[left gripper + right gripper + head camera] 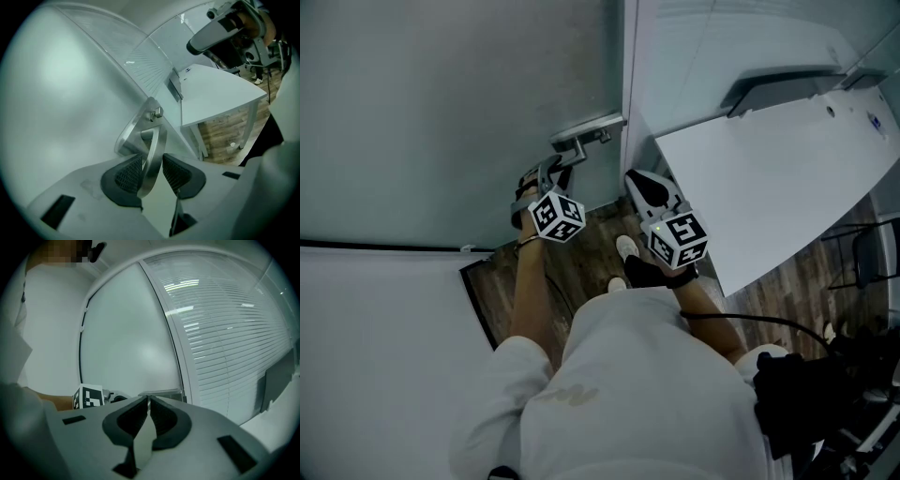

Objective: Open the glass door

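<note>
The frosted glass door (459,112) fills the upper left of the head view, and its metal lever handle (584,134) sits at the door's right edge. My left gripper (555,172) reaches up to that handle. In the left gripper view the lever handle (153,140) runs between the two dark pads of the left gripper (151,159), which is shut on it. My right gripper (641,180) hangs just right of the handle, near the door frame. In its own view the right gripper (148,401) is shut with nothing in it, and the door (131,338) lies ahead.
A white table (769,178) stands close on the right, with its leg (251,119) over the wooden floor (581,262). A glass wall with blinds (225,333) adjoins the door. A white wall panel (375,356) is at the lower left. Dark gear (825,394) lies at the lower right.
</note>
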The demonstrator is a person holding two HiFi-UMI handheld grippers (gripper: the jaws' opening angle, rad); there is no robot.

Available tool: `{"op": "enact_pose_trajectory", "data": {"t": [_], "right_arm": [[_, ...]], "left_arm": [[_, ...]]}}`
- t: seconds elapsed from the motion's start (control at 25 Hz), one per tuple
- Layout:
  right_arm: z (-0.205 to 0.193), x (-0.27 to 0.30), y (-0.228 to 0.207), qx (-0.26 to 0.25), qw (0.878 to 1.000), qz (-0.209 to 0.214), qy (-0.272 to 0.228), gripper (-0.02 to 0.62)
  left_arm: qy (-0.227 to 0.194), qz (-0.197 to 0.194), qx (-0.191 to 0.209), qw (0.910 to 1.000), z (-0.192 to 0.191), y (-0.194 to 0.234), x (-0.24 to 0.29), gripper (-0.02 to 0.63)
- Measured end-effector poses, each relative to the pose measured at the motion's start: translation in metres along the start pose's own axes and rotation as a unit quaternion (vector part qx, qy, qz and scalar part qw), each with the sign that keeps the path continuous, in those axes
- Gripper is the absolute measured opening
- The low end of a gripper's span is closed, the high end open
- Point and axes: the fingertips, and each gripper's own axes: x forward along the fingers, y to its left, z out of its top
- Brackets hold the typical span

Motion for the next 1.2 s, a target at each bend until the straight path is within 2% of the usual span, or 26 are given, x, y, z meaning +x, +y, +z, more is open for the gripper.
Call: {"op": "enact_pose_trajectory", "data": {"t": [0.48,0.72,0.88,1.12,1.2], "right_arm": [[-0.018,-0.051,0.027,-0.003,1.0,-0.023,0.002,0.02],[-0.032,-0.076,0.042,-0.012,0.999,-0.024,0.02,0.02],[-0.045,-0.095,0.051,-0.015,0.999,-0.027,0.036,0.02],[-0.054,-0.117,0.063,-0.027,0.998,-0.01,0.055,0.02],[-0.05,-0.126,0.062,-0.03,0.998,-0.005,0.052,0.02]], "left_arm": [[0.006,0.015,0.025,0.9996,-0.002,-0.025,-0.022,0.132],[0.022,0.041,0.046,0.9978,-0.002,-0.039,-0.036,0.132],[0.017,0.049,0.046,0.9976,0.0,-0.05,-0.049,0.132],[0.015,0.053,0.037,0.9978,0.003,-0.067,-0.07,0.132],[0.025,0.056,0.052,0.9967,0.005,-0.075,-0.08,0.132]]}}
